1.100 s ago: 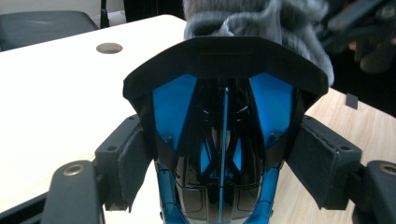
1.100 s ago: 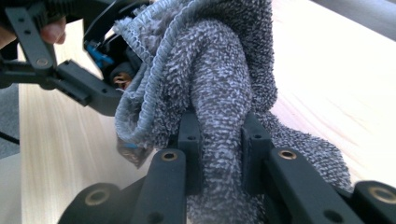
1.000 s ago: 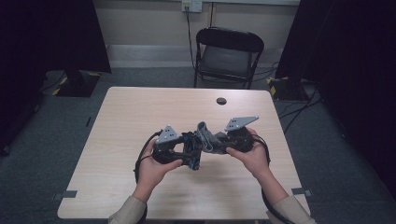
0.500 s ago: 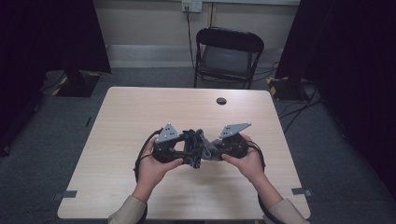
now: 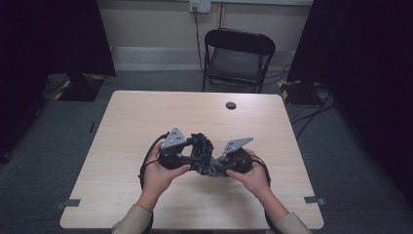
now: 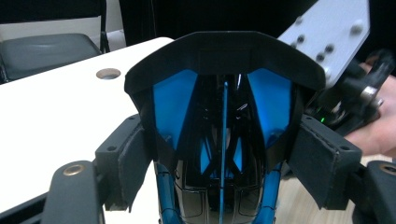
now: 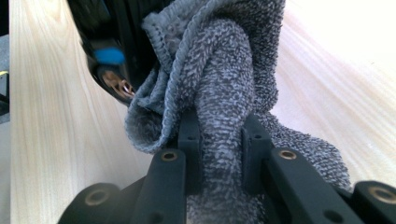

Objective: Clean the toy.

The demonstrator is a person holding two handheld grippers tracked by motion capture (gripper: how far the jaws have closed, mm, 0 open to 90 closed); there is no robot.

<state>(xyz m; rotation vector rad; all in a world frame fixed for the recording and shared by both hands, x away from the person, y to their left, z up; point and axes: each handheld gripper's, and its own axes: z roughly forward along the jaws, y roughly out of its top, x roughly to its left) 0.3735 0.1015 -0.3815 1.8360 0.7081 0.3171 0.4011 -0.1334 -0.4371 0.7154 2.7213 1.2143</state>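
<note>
1. The pale wooden table with rounded corners (image 5: pixel 122 146) took up most of the high view, with a small round hole (image 5: pixel 231 105) near its far edge.
2. A black folding chair (image 5: pixel 237 58) stood just behind the table.
3. The left gripper (image 5: pixel 192 156) was clamped on a glossy black-and-blue helmet-shaped plastic thing (image 6: pixel 224 140), its pads pressing both sides, held over the middle of the table.
4. The right gripper (image 5: pixel 219 165) sat right next to it, jaws squeezed tight on a fuzzy grey terry cloth (image 7: pixel 224 93).
5. That cloth was bunched up right against the black-and-blue thing; couldn't tell exactly how much was touching.
</note>
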